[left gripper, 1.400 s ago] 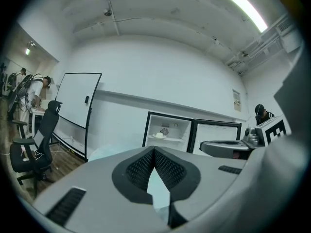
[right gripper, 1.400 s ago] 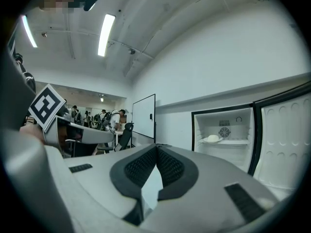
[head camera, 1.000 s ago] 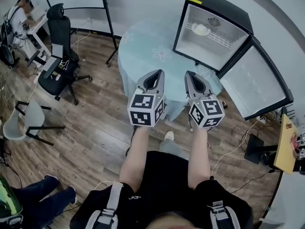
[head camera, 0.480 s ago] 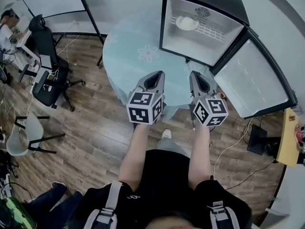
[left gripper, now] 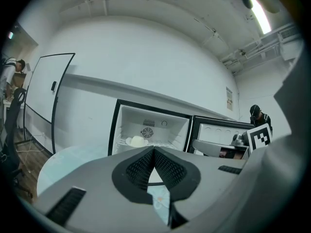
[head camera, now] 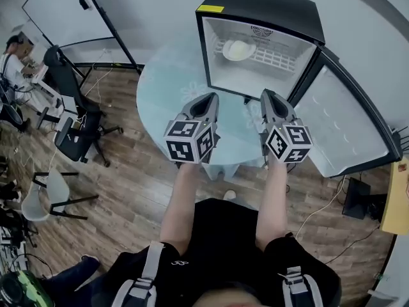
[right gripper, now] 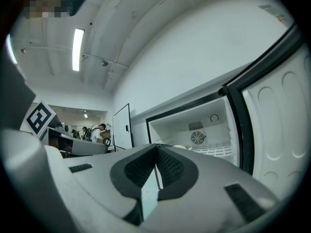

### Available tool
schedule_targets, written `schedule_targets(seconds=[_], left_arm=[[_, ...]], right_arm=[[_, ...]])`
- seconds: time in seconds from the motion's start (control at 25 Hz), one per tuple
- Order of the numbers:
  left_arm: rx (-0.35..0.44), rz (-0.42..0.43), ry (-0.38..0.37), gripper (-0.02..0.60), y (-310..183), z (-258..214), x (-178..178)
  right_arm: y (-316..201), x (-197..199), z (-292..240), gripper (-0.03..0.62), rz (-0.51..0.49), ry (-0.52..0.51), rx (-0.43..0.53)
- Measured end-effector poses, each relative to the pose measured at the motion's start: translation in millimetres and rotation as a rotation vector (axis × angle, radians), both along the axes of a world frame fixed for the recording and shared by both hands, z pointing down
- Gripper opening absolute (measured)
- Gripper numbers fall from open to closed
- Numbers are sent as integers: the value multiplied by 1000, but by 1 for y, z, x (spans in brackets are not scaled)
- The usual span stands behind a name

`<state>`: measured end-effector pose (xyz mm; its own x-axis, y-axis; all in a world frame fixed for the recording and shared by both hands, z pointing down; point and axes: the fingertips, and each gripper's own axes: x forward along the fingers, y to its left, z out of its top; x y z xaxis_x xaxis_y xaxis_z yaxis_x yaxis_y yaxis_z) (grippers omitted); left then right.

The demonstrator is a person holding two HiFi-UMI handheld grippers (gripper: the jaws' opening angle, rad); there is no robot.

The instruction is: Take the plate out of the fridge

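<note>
Both tools are closed and empty. The left gripper (head camera: pixel 208 98) has its pads pressed tip to tip, with only a sliver of gap lower down, and the right gripper (head camera: pixel 268 94) looks the same in its own view. Neither touches anything. From the head view they hang side by side over the near part of the table (head camera: pixel 160 88), both pointing toward the fridge (head camera: pixel 268 4).

The fridge stands on the table with its door (head camera: pixel 348 126) swung wide to the right. The plate (head camera: pixel 238 50) sits on the wire shelf inside, left of centre and well apart from both grippers. The table is round, under a pale blue cloth with a flower print. Around it I see a wood floor (head camera: pixel 128 184), a whiteboard (head camera: pixel 64 11) on a stand, an office chair (head camera: pixel 73 139), and a person (head camera: pixel 13 50) at a desk at the far left.

Something pale is heaped on the plate, and I cannot tell what. In the right gripper view only a sliver of the plate shows above the jaws.
</note>
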<state>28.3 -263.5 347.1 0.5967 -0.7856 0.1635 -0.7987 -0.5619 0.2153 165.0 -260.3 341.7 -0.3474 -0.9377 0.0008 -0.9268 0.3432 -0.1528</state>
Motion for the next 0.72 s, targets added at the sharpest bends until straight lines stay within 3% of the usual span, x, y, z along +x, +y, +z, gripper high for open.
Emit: schedule_targets(seconds=[0.2, 0.36, 0.52, 0.72], left_arm=[[-23, -21, 46, 3, -21, 0, 9], [21, -9, 91, 2, -33, -5, 21], [-1, -13, 91, 3, -55, 9, 18], [-38, -40, 159, 3, -92, 12, 10]], right_arm=[[-8, 21, 0, 3, 7, 25, 1], [-19, 48, 6, 3, 70, 16, -25], [-41, 40, 20, 3, 58, 25, -55], [-66, 23, 17, 3, 30, 61, -64]])
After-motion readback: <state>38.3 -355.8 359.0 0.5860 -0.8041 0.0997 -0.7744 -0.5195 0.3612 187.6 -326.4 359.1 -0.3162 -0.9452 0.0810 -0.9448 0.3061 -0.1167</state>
